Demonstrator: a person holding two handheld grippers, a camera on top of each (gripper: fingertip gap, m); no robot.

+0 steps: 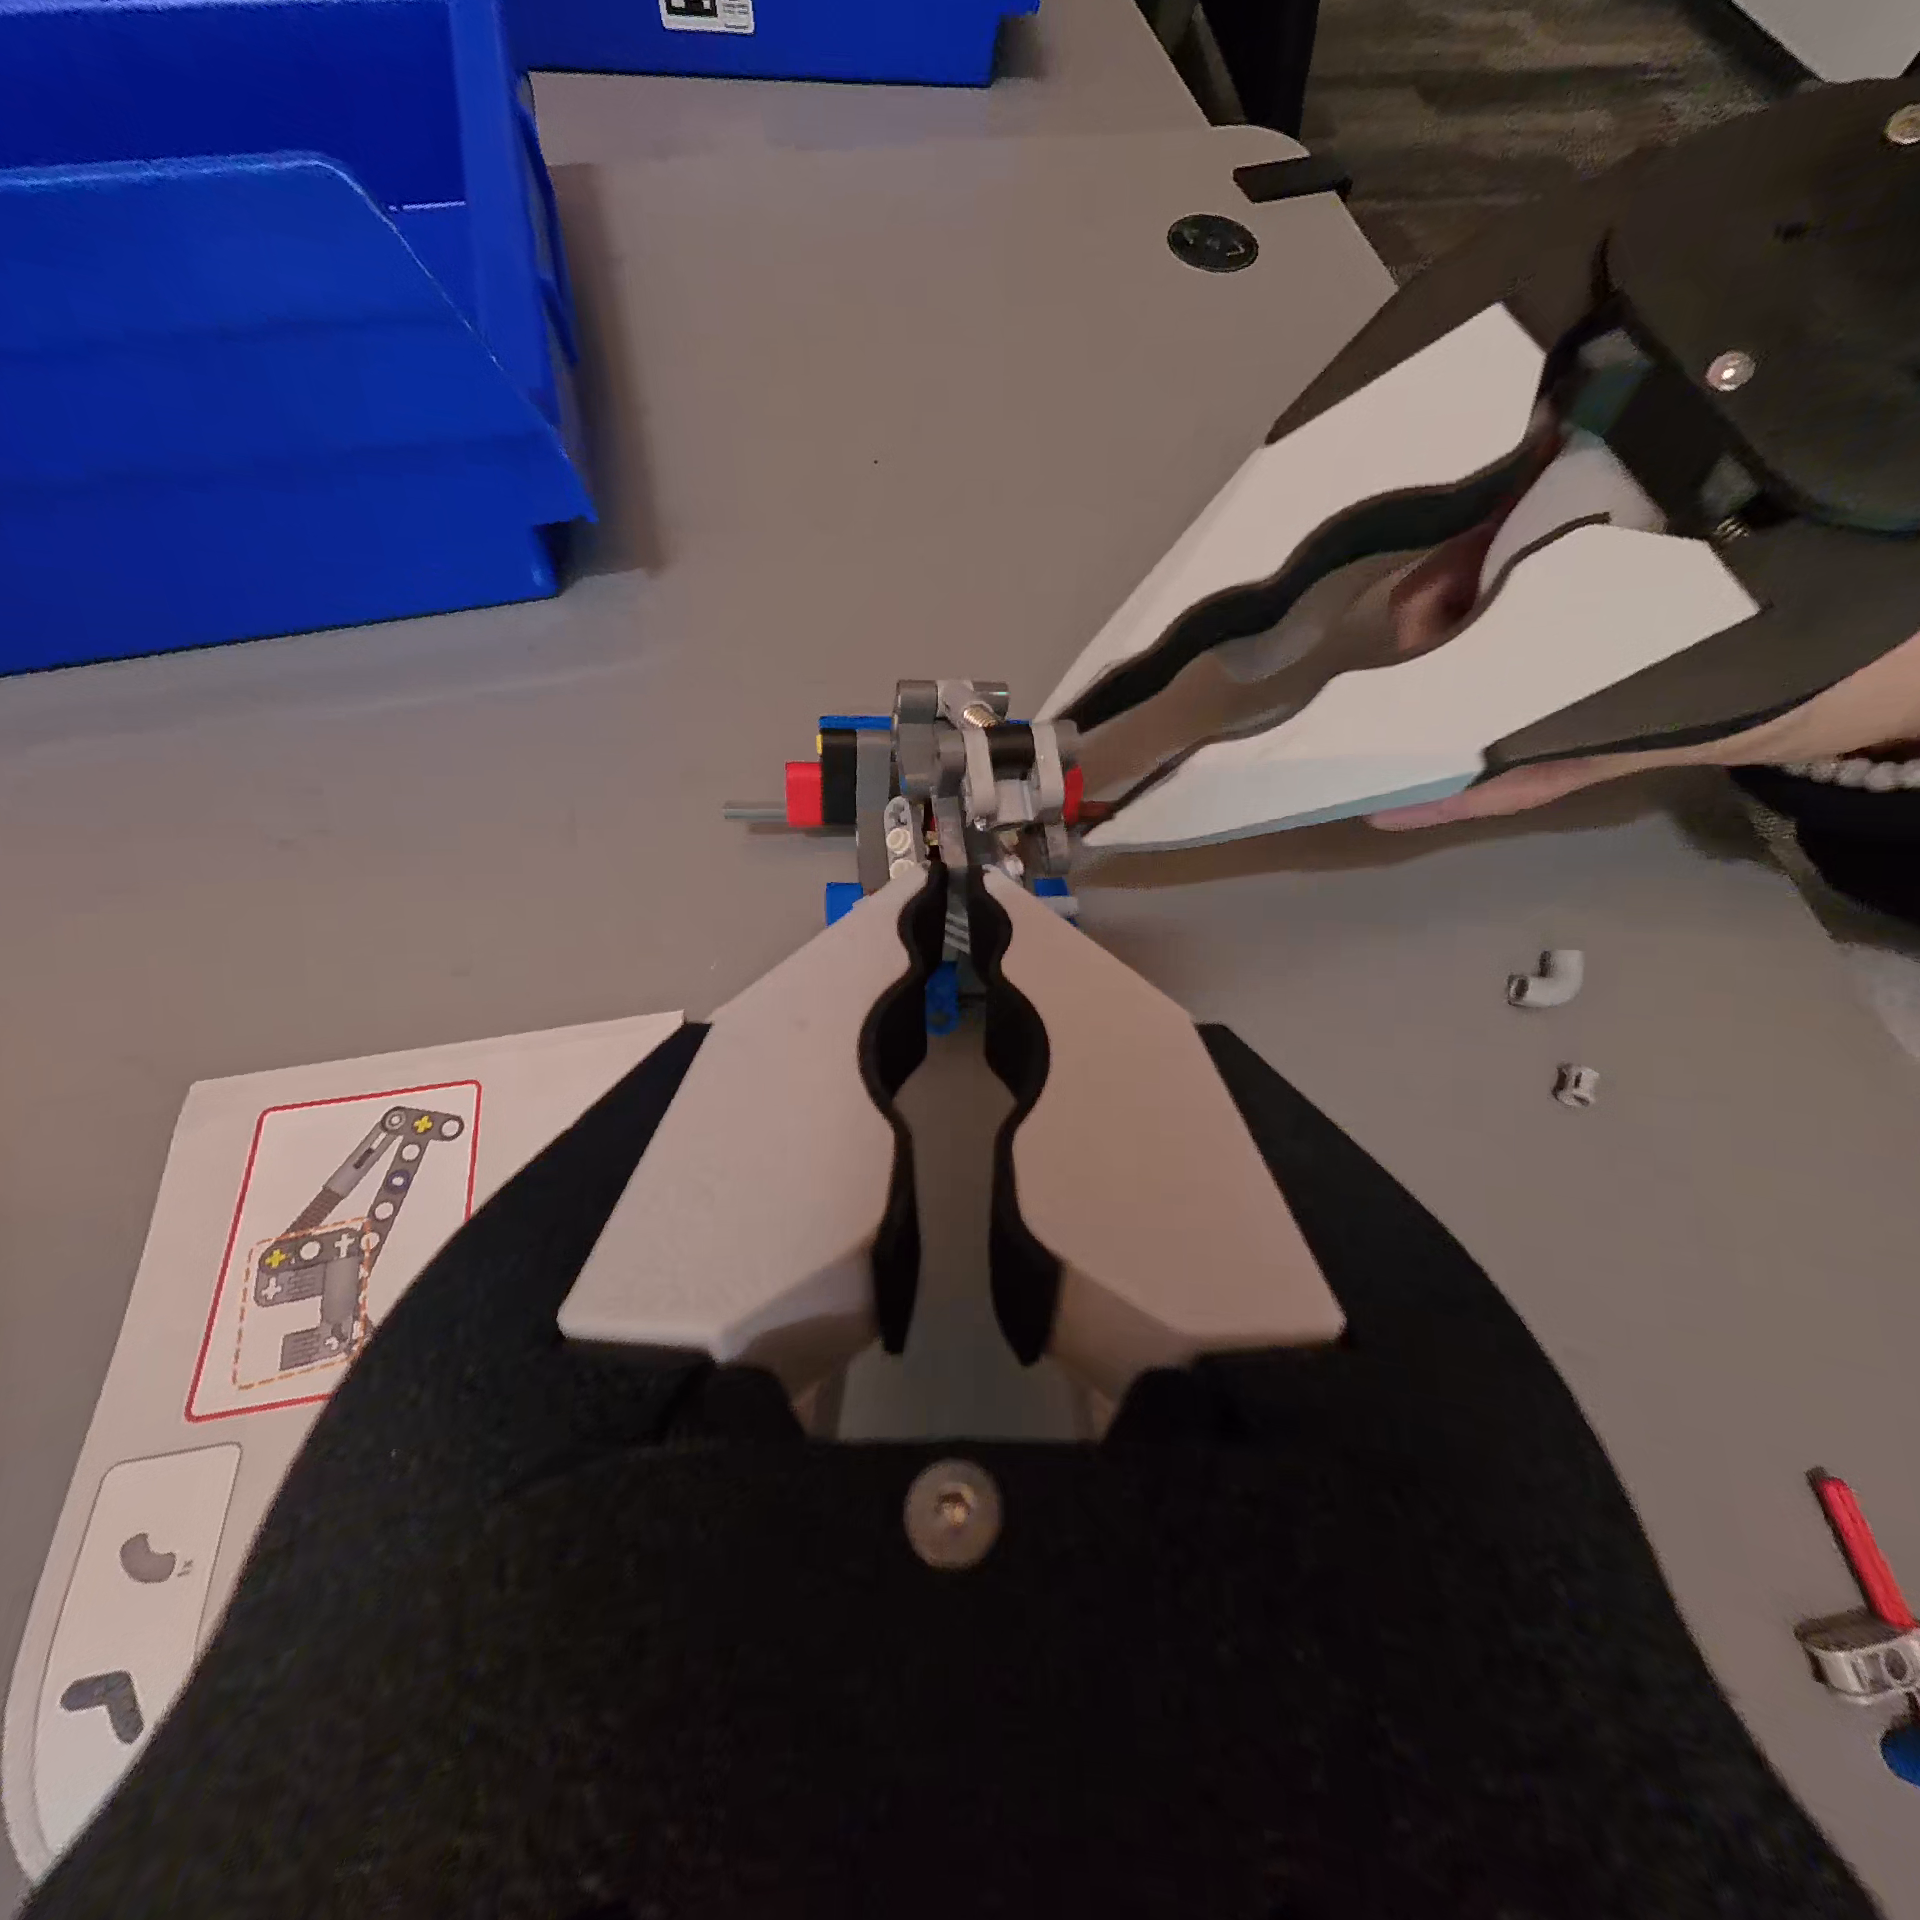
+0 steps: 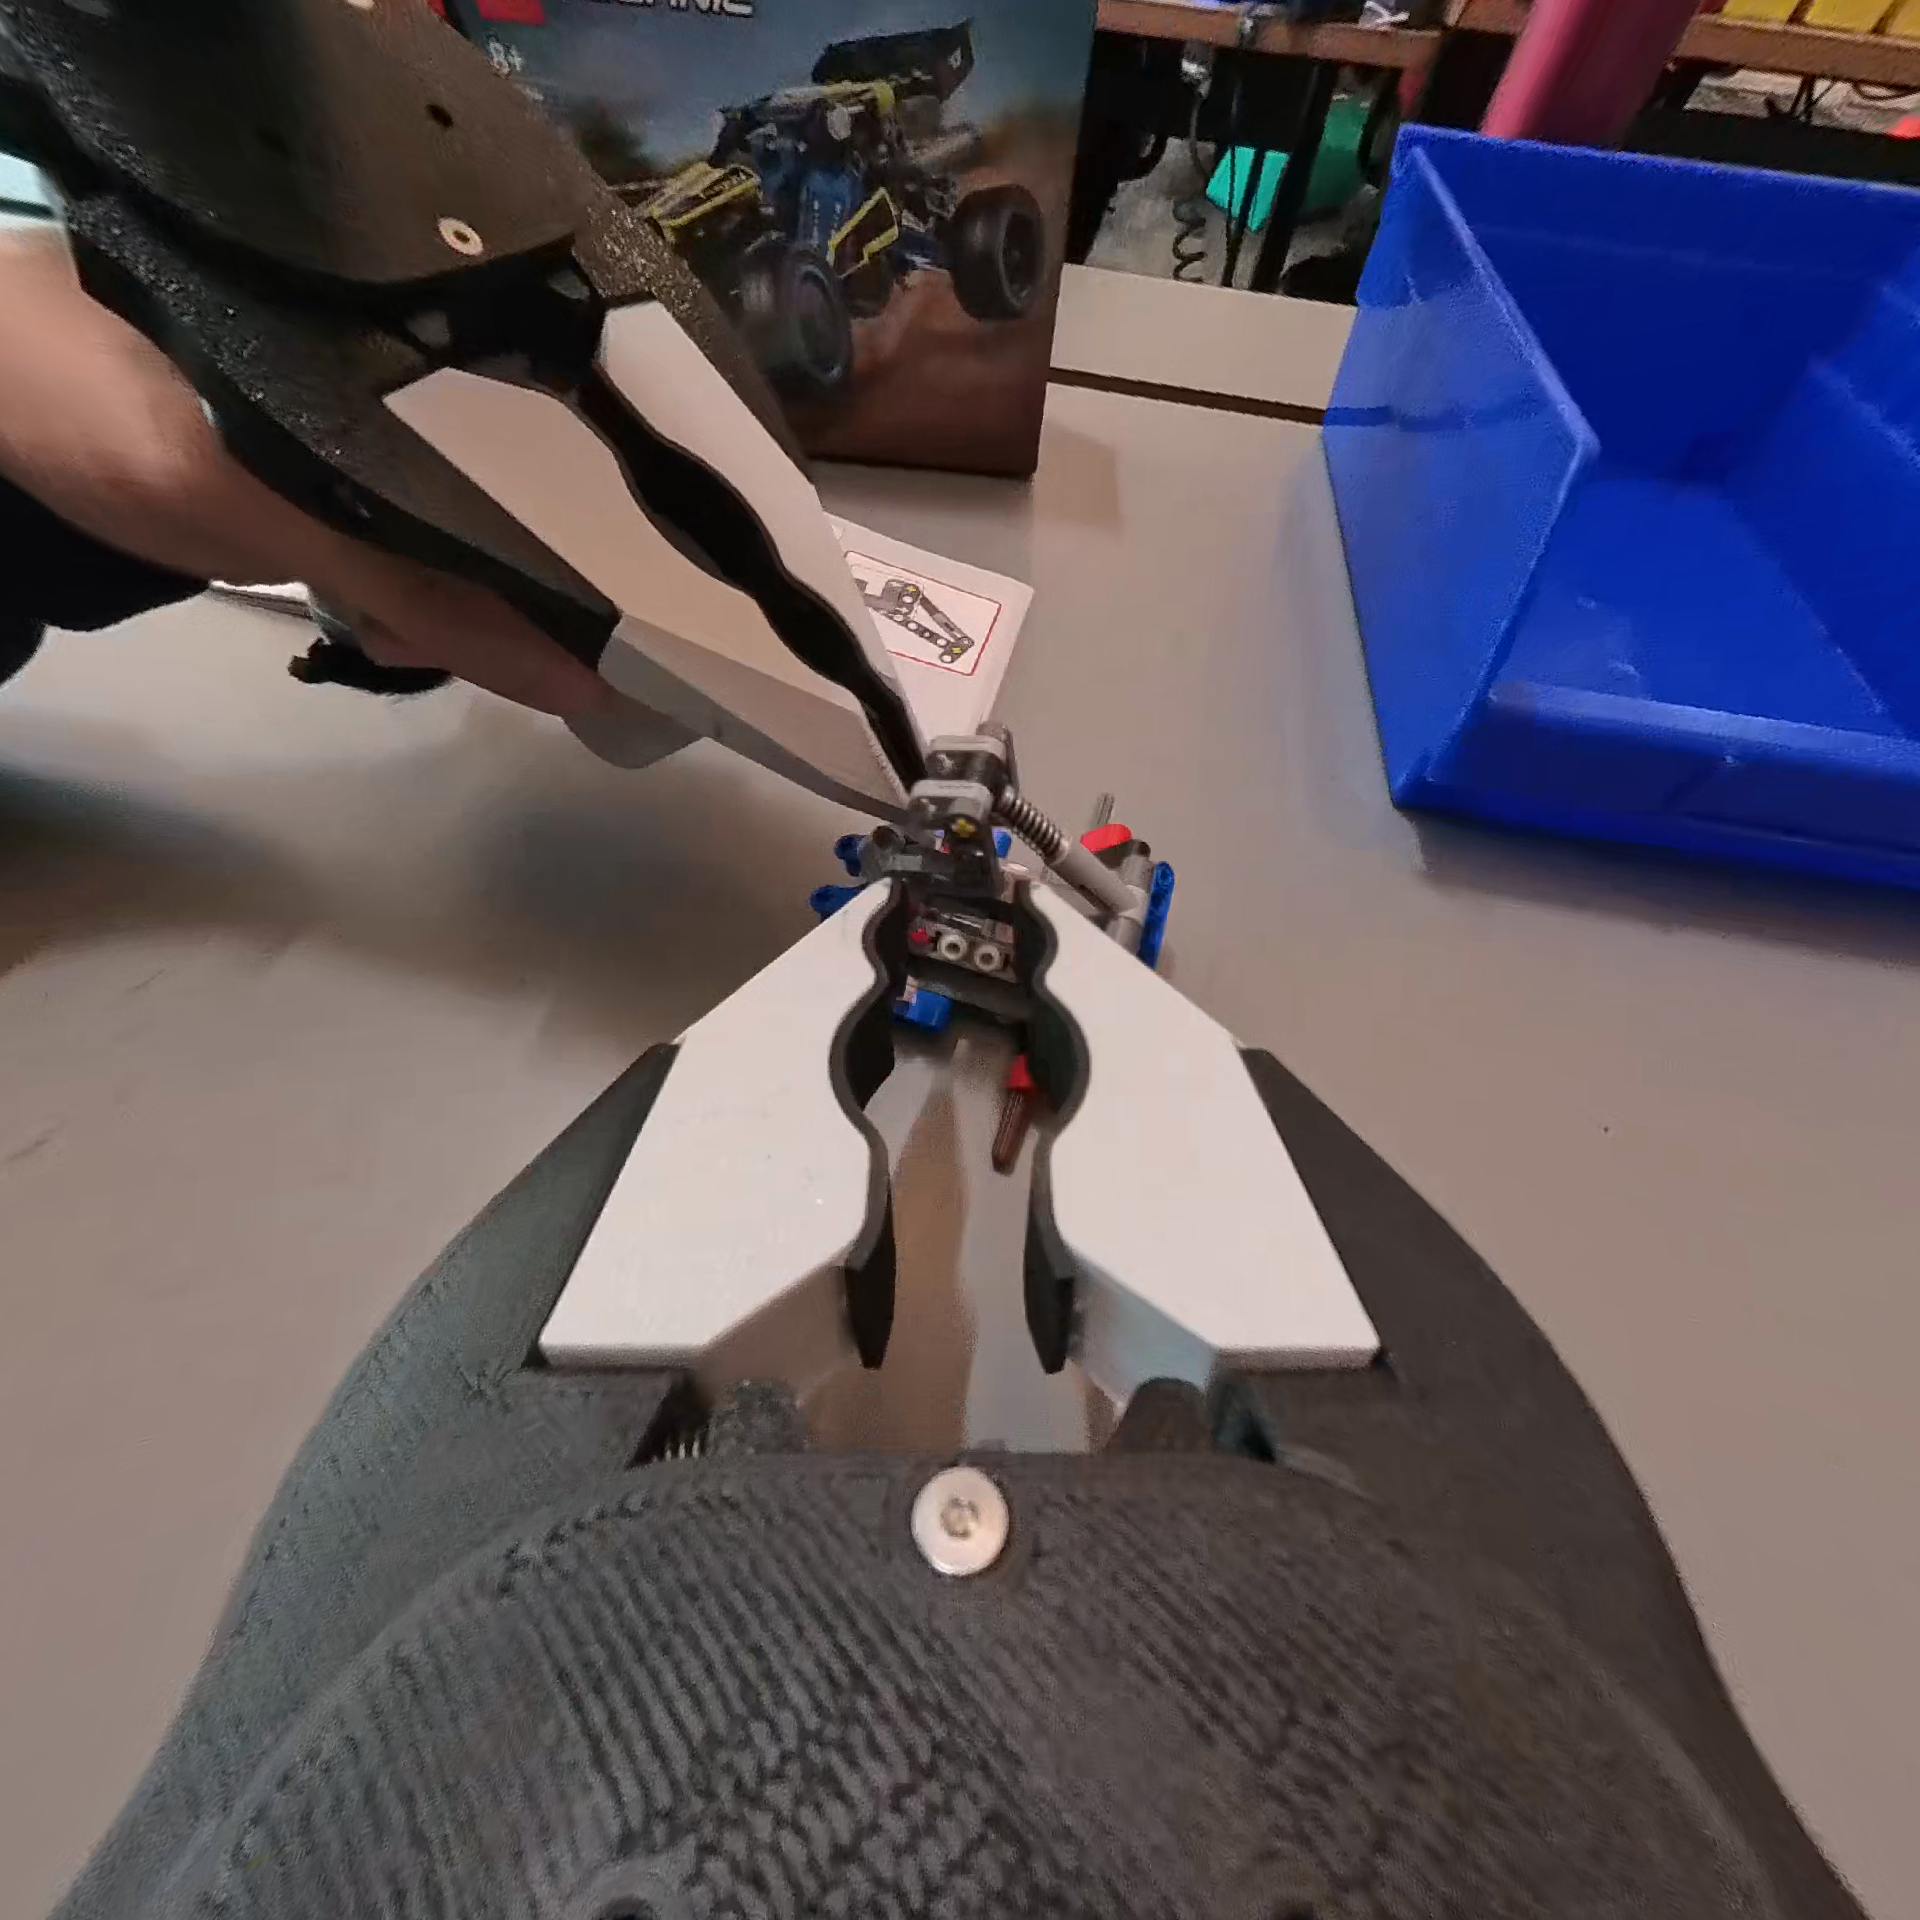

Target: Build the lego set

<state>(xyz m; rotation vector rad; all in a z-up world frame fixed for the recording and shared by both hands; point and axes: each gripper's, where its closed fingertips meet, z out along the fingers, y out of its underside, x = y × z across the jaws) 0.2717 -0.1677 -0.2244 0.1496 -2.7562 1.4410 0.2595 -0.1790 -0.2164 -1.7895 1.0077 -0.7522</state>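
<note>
Two grippers on small brick assembly mid-table: left gripper pinched narrow on thin grey beam, right gripper clamps chassis. Likely light, rigid, joints pop-prone; hold at frame.

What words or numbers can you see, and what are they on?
Cardboard box: printed lettering along its top edge, cut off by the frame; not copied here.
Blue bin: white sticker, too small to read.
Instruction sheet: drawings in a red frame, no readable words.
</note>
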